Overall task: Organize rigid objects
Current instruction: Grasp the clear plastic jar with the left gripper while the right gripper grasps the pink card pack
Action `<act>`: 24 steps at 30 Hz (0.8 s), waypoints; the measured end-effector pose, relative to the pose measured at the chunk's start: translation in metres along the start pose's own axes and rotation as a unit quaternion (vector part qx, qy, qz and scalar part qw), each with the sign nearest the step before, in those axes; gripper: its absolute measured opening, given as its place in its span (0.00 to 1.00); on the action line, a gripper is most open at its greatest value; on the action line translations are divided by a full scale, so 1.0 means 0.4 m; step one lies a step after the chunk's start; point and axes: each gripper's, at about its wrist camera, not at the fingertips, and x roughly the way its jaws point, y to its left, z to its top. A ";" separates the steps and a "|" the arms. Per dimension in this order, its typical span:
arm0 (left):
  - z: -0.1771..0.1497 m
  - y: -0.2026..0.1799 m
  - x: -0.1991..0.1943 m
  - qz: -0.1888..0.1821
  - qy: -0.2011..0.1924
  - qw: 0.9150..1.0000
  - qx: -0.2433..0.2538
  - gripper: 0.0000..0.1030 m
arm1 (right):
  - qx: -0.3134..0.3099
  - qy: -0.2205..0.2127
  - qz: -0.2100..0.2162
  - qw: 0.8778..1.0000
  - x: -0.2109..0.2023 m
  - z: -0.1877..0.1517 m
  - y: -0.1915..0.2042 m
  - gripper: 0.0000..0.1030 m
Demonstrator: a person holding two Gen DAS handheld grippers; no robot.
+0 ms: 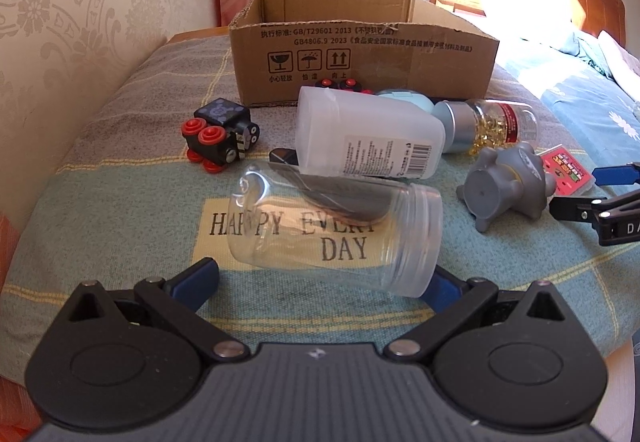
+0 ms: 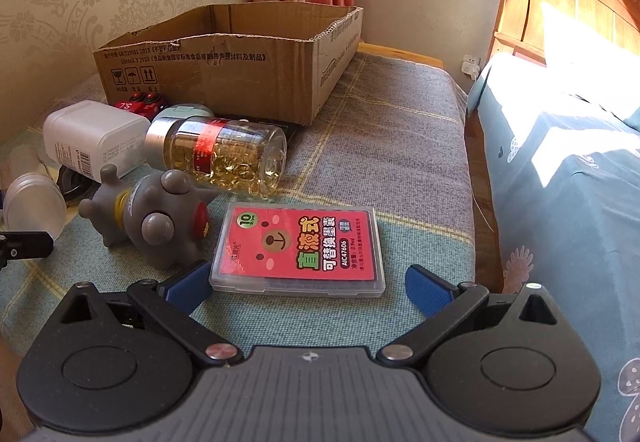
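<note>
A clear plastic jar (image 1: 336, 234) lies on its side just ahead of my left gripper (image 1: 318, 282). That gripper is open, its blue fingertips (image 1: 196, 278) on either side of the jar's near edge, not clamped. My right gripper (image 2: 308, 286) is open too, straddling the near end of a pink card case (image 2: 298, 248) that lies flat on the cloth. An open cardboard box (image 1: 360, 53) (image 2: 224, 73) stands at the back. The right gripper (image 1: 600, 201) also shows at the right edge of the left wrist view.
On the cloth lie a white bottle (image 1: 368, 133), a capsule bottle (image 2: 224, 153), a grey rubber toy (image 2: 156, 217), a black toy train (image 1: 220, 137) and a red toy car (image 2: 138, 103). A wall is on the left, a bed (image 2: 560, 161) on the right.
</note>
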 end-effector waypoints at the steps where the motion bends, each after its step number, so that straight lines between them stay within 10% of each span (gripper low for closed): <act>1: 0.000 0.000 0.000 0.000 0.000 1.000 -0.001 1.00 | 0.005 0.000 -0.004 1.000 0.000 -0.001 -0.009 1.00; 24: 0.018 -0.031 -0.019 0.039 -0.033 0.999 -0.003 1.00 | -0.027 -0.003 0.023 0.999 0.044 0.049 -0.018 0.98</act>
